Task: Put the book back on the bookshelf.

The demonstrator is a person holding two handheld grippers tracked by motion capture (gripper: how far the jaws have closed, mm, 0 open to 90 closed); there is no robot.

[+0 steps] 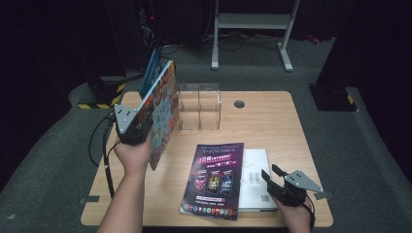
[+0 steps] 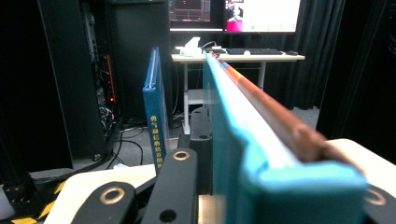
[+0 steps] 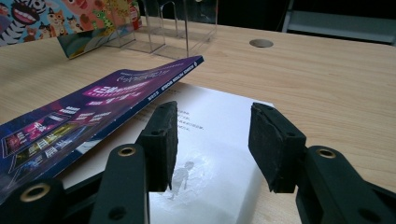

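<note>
My left gripper is shut on a large colourful picture book and holds it upright on edge above the table's left side. In the left gripper view the book's teal edge runs away between the jaws. A thin blue book stands upright just left of it, also seen as the blue book; what holds it up is hidden. My right gripper stands open over a white book near the front right. A purple magazine lies partly across that white book.
A clear acrylic book stand sits at the back middle of the wooden table, next to a round cable hole. Dark racks and a metal frame stand beyond the table.
</note>
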